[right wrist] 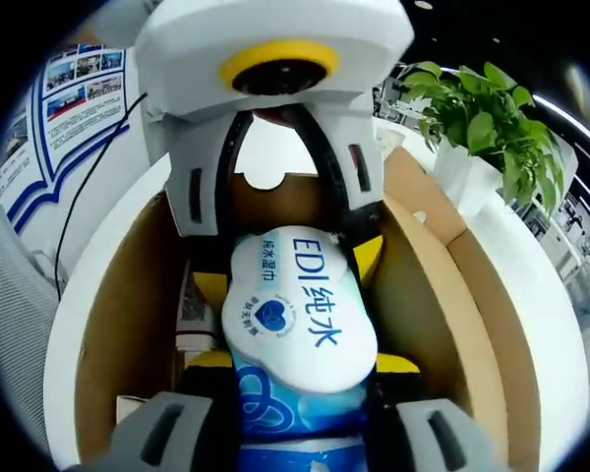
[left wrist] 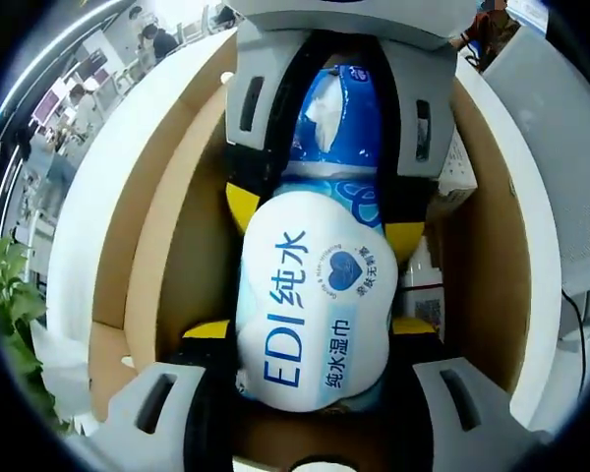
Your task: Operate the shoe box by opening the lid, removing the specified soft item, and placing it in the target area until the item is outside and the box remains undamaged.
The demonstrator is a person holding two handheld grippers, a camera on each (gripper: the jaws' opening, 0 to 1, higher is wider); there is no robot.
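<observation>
I find the shoe box (left wrist: 157, 246) open, its cardboard walls flanking both views from nine to three o'clock, so the lid is no obstacle. The wet-wipe pack (left wrist: 315, 305) sits inside at centre. My left gripper (left wrist: 310, 329) and right gripper (right wrist: 300, 364) each clamp one end, presumably sharing the soft load for lifting.
</observation>
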